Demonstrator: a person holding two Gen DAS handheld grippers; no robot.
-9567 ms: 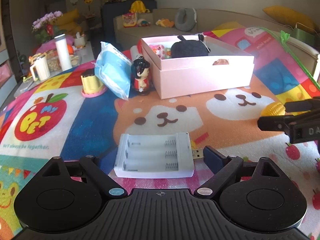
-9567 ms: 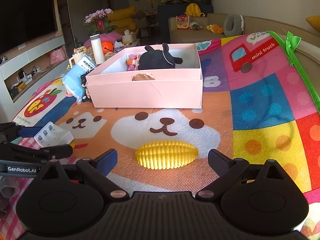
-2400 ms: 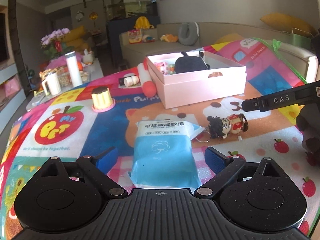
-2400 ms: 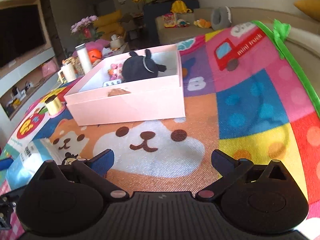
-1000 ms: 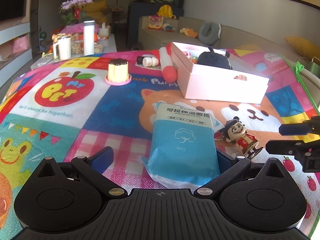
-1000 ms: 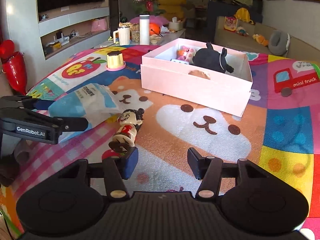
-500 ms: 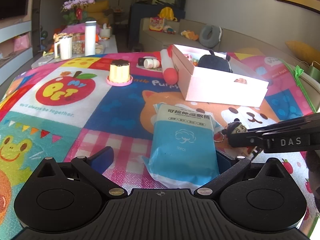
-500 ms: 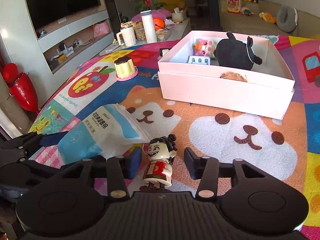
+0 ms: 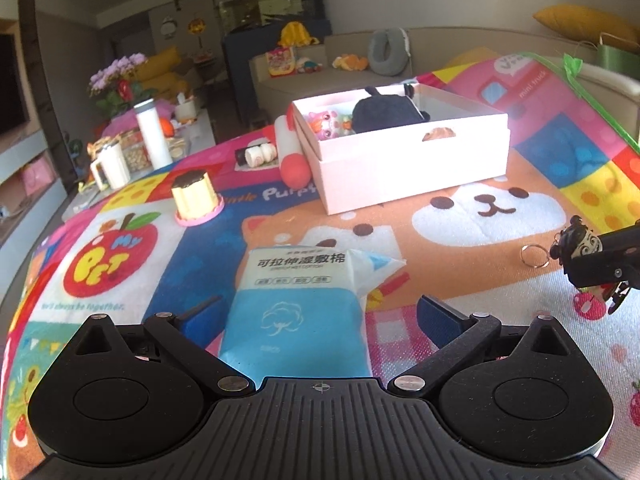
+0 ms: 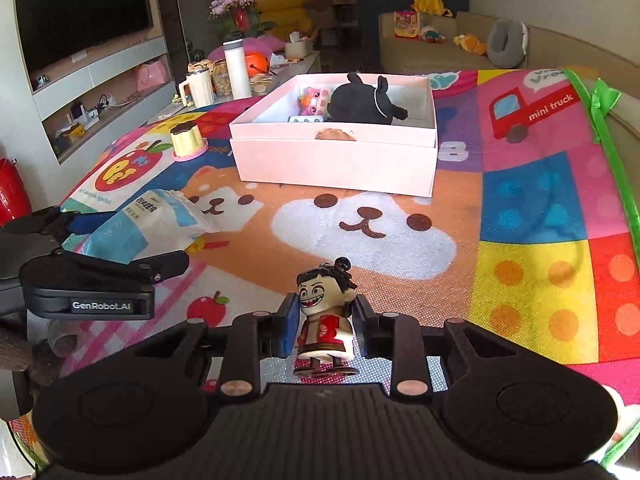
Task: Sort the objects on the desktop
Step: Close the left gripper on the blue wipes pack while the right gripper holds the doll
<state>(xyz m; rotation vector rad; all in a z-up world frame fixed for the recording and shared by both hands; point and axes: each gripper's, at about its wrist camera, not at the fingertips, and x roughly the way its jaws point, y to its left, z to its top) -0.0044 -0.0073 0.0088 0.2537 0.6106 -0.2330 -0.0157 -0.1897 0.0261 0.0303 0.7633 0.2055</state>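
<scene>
My right gripper is shut on a small doll figurine with black hair and a red robe, held upright just above the play mat. It also shows at the right edge of the left wrist view, with a key ring hanging from it. My left gripper is open around a blue and white pack of cotton pads that lies on the mat between its fingers. The pink box stands further back, holding a black plush, a pink toy and a white charger.
A yellow pudding-shaped toy stands on the mat at the left. A red and white cylinder and a small bottle lie beside the box. A coffee table with cups and a white flask is behind the mat.
My right gripper has closed on the figurine and lifted it slightly off the mat. My left gripper stays open around the cotton pad pack.
</scene>
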